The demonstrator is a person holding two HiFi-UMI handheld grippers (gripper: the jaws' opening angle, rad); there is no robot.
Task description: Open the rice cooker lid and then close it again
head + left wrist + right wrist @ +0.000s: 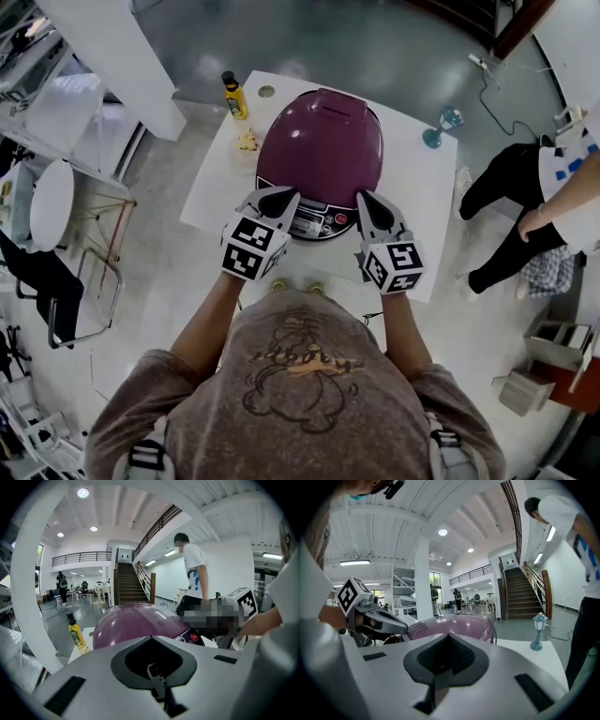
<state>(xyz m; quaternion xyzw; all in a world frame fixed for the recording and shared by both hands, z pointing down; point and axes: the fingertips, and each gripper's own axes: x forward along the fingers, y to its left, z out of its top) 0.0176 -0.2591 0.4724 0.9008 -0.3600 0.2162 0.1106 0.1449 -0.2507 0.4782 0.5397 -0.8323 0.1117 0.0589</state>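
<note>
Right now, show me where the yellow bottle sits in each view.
Head view: yellow bottle upper centre, just left of the purple rice cooker.
Left gripper view: yellow bottle lower left.
Right gripper view: not in it.
Shared landmark: the purple rice cooker, in all three.

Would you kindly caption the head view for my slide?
Left gripper and right gripper poised before the closed purple rice cooker.
</note>
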